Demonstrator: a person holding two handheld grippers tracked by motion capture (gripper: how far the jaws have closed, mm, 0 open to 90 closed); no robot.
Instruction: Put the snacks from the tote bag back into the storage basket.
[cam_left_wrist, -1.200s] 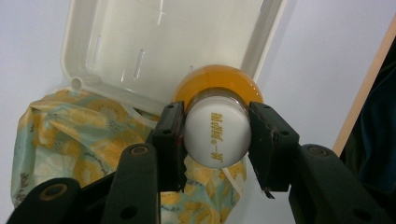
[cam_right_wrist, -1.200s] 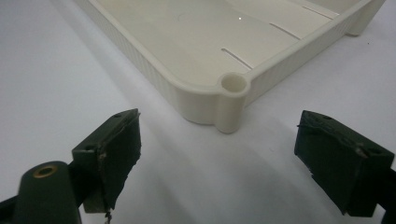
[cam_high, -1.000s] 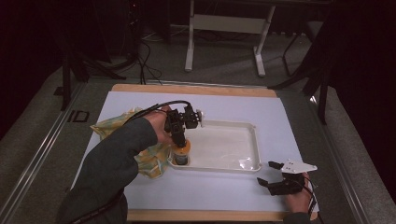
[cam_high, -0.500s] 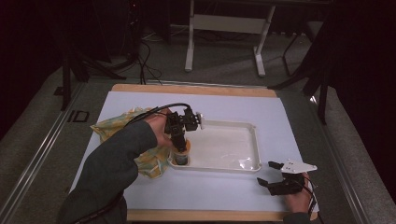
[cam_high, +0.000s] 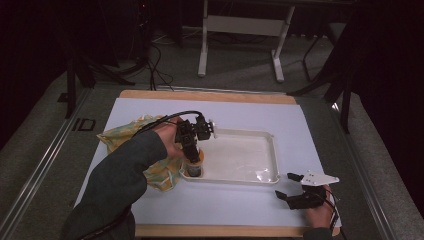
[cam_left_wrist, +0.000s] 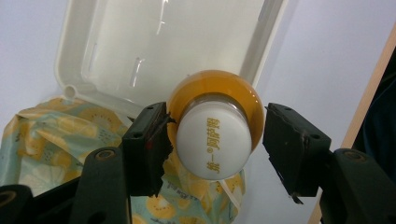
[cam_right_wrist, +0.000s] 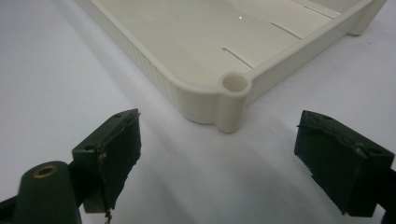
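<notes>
Bottle (cam_left_wrist: 215, 140) stands in the tray (cam_high: 272, 150) corner, apparently released: left gripper (cam_left_wrist: 212, 140) jaws have just been opening around its cap. Right gripper (cam_right_wrist: 233, 158) gapes, idle.

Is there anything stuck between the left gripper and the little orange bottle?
No. The left gripper is open around the bottle, having just opened its jaws. Nothing sits between them; the bottle stands in the tray's corner.

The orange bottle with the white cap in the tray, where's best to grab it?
Probably the white cap, from straight above: the orange bottle stands upright in the tray corner, and the open left gripper already straddles the cap.
</notes>
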